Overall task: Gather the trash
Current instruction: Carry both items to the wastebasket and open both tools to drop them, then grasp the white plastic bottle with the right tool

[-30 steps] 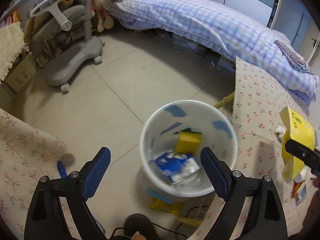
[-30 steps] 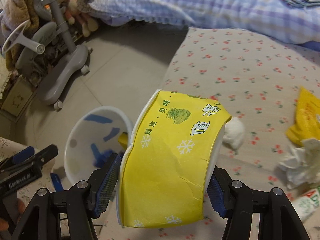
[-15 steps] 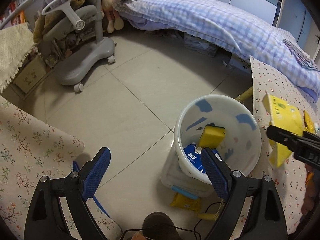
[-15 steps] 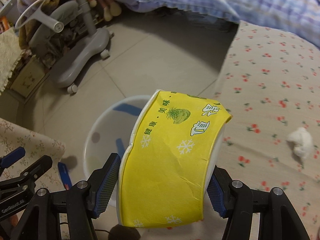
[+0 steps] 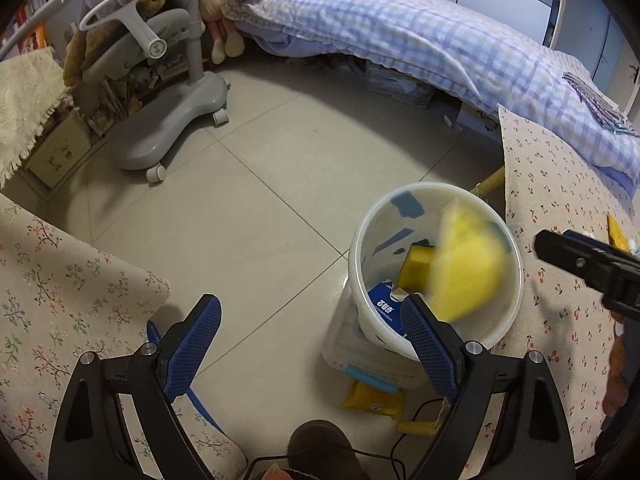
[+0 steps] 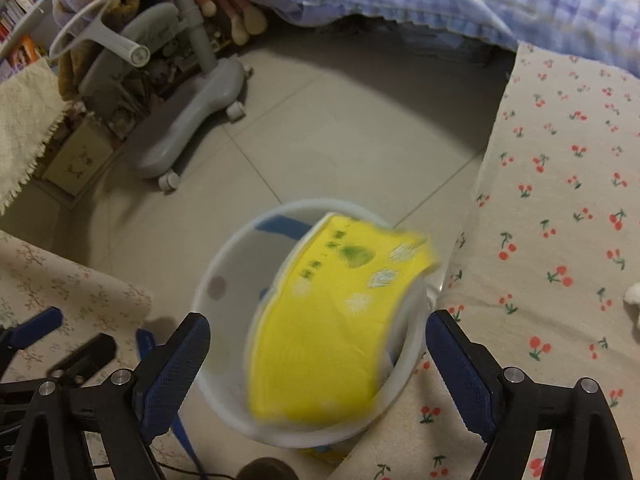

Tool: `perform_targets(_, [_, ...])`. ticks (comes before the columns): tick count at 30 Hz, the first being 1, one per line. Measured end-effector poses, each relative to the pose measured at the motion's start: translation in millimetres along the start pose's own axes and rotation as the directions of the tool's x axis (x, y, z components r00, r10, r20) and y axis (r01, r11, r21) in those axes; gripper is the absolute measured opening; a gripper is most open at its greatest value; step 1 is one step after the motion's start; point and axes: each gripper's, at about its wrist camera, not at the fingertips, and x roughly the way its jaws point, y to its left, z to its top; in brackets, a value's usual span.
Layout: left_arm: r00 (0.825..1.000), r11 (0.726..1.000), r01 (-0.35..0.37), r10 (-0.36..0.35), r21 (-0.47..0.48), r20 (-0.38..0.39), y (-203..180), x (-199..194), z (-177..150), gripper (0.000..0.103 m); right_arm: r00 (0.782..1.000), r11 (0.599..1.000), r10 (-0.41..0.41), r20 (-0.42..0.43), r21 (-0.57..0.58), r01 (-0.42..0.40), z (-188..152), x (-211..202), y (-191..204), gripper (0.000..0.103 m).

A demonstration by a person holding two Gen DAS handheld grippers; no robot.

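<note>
A white plastic bin stands on the floor beside the floral-covered table; it also shows in the right wrist view. A yellow paper wrapper is blurred in mid-fall over the bin mouth, free of my right gripper, which is open above the bin. The wrapper also shows in the left wrist view. Inside the bin lie a yellow sponge and a blue package. My left gripper is open and empty, just left of the bin.
A grey wheeled chair base stands at the back left. A bed with a blue checked quilt runs along the back. A cherry-print table cover lies right of the bin. A yellow packet lies on the floor.
My right gripper has opened and let go of the yellow wrapper, which now drops into the bin. The left gripper has shifted left of the bin.
</note>
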Motion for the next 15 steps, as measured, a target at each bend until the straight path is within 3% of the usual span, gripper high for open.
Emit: perform_targets(15, [0.998,0.997,0.068,-0.067,0.024,-0.015,-33.0,-9.3,2.2,0.093,0.99,0.991,-0.135,0.049,-0.002,0.136,-12.2,-68.0,-29.5,0.091])
